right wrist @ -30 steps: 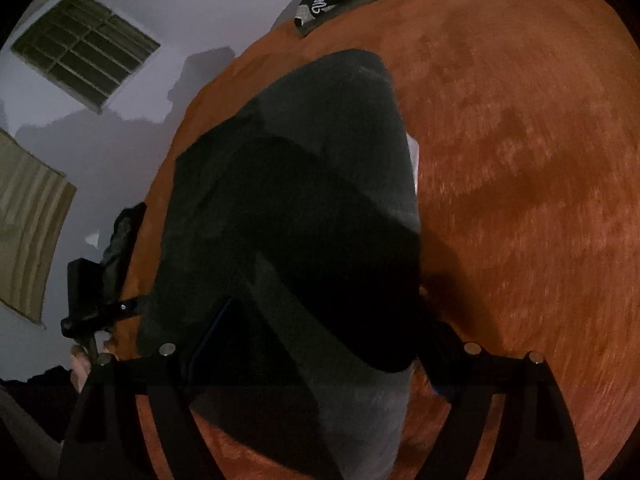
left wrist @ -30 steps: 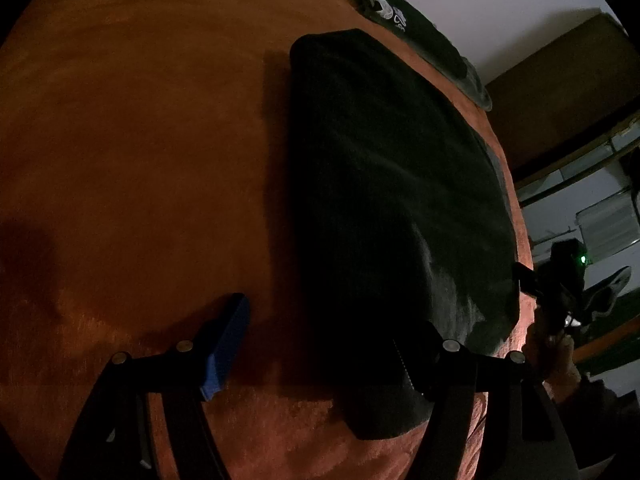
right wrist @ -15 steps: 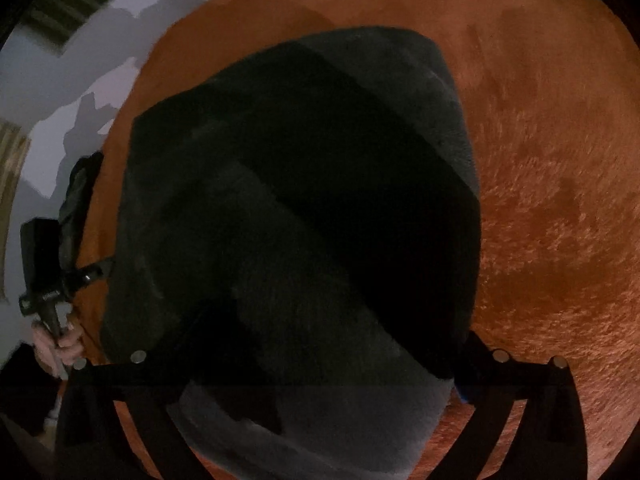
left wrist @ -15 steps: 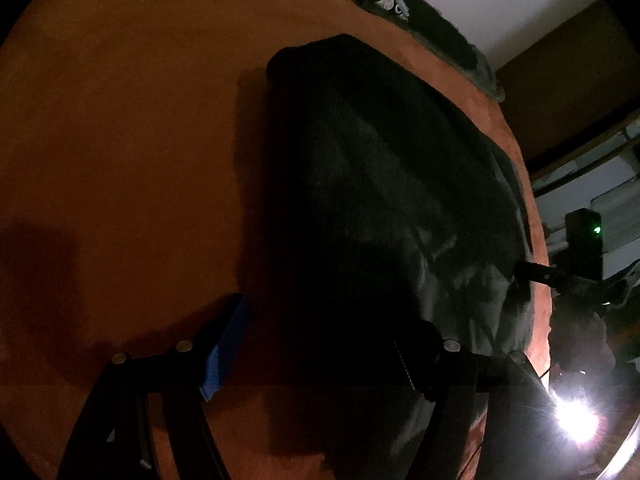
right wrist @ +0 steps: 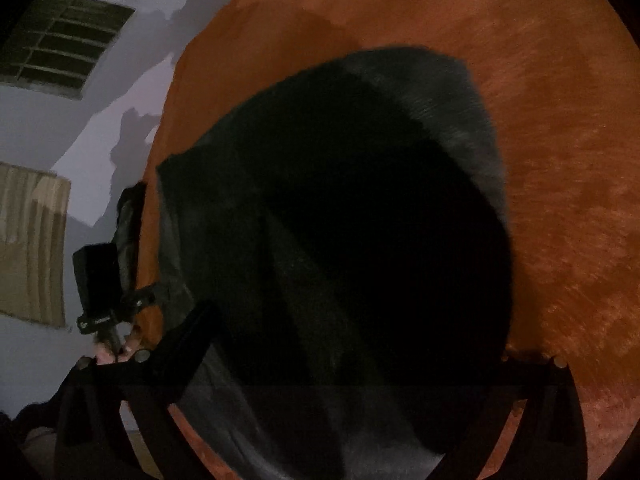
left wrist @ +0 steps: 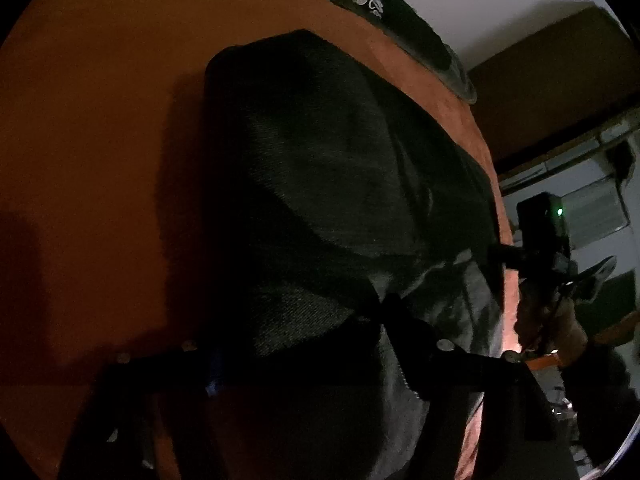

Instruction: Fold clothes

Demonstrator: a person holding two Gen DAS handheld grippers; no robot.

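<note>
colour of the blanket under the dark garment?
Rust orange, plain, with a plush nap. The blanket shows best in the right wrist view, beside the dark garment.

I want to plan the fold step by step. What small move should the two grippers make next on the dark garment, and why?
Probably lower both and close on the near edge. The dark garment lies on the orange blanket, between the open right gripper; the left gripper, just closing, also straddles its near edge.
</note>
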